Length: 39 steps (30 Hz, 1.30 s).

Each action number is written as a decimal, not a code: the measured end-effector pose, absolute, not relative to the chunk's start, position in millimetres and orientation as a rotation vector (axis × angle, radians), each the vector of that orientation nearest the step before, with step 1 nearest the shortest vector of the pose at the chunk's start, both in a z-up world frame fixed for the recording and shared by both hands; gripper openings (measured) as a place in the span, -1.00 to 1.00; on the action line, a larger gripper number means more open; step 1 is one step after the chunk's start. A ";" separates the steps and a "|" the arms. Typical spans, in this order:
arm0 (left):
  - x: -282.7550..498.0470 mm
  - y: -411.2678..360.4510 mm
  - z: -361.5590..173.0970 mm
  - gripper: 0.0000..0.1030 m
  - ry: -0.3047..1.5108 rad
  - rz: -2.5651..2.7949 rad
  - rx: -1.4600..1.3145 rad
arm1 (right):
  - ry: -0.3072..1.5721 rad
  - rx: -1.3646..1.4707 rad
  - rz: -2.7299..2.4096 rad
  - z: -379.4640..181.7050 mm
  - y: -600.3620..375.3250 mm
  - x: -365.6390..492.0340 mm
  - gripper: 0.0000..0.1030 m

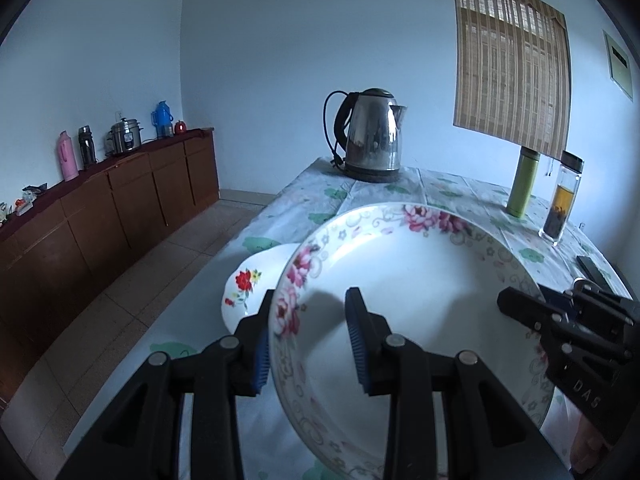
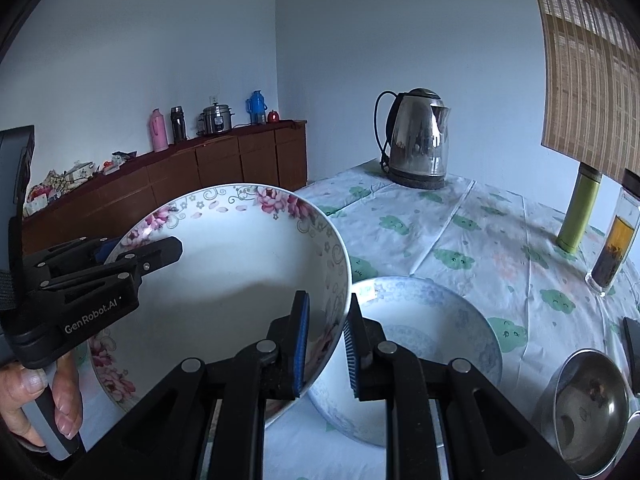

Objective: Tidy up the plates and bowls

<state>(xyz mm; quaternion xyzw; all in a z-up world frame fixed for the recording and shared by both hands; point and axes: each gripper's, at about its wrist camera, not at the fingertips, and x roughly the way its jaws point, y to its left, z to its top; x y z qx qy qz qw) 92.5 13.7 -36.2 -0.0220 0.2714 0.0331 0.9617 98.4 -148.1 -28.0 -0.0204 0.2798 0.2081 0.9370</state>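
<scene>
Black plastic left gripper point(image 1: 310, 344) and right gripper point(image 2: 326, 346), blue ribbed pads point(image 2: 303, 344), silver pivot screws, white "GenRobot.AI" lettering.

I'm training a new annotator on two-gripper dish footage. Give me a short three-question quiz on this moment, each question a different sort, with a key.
1. True or false: both grippers grip the rim of the pink-flowered bowl.
2. Which dish sits directly beyond the right gripper? A) steel bowl B) blue-patterned bowl C) red-flowered plate
3. Fill in: the kettle stands on the ____.

Key:
1. True: the left gripper clamps one side, the right gripper the other.
2. B, the blue-patterned bowl.
3. The table.
</scene>
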 end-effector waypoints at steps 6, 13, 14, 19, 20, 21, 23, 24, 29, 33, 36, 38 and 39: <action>102.8 4.5 -35.3 -0.38 0.546 0.062 -0.030 | 0.542 -0.030 0.380 -28.1 -154.9 100.4 -0.64; 110.8 -7.8 -28.5 -0.38 0.520 0.032 -0.018 | 0.526 -0.003 0.339 -29.7 -165.7 106.2 -0.64; 112.7 -9.9 -28.2 -0.38 0.512 0.024 -0.017 | 0.524 0.003 0.333 -30.0 -168.1 107.1 -0.64; 124.5 -21.8 -30.4 -0.38 0.479 -0.003 -0.018 | 0.499 0.012 0.273 -30.2 -180.0 110.6 -0.64; 126.7 -24.2 -30.9 -0.38 0.472 -0.007 -0.018 | 0.498 0.017 0.260 -30.8 -183.0 111.7 -0.64; 128.7 -25.7 -30.8 -0.38 0.469 -0.011 -0.018 | 0.500 0.021 0.255 -31.7 -184.6 112.0 -0.64; 132.5 -29.6 -29.8 -0.38 0.459 -0.025 -0.020 | 0.506 0.034 0.237 -33.2 -189.5 114.2 -0.64; 133.5 -31.5 -28.8 -0.38 0.454 -0.026 -0.016 | 0.506 0.037 0.233 -33.3 -190.8 114.7 -0.63; 141.0 -37.4 -25.8 -0.38 0.431 -0.047 -0.011 | 0.498 0.044 0.202 -32.9 -196.9 115.6 -0.63; 145.9 -41.0 -27.5 -0.38 0.422 -0.067 -0.018 | 0.508 0.055 0.186 -35.7 -200.8 118.4 -0.63; 149.2 -44.2 -28.6 -0.38 0.422 -0.082 -0.025 | 0.514 0.060 0.172 -37.4 -203.5 119.7 -0.63; 149.6 -47.3 -28.6 -0.38 0.418 -0.085 -0.018 | 0.515 0.066 0.160 -37.8 -205.9 120.7 -0.63; 150.8 -49.5 -28.6 -0.38 0.419 -0.088 -0.015 | 0.516 0.068 0.156 -38.0 -206.3 120.5 -0.63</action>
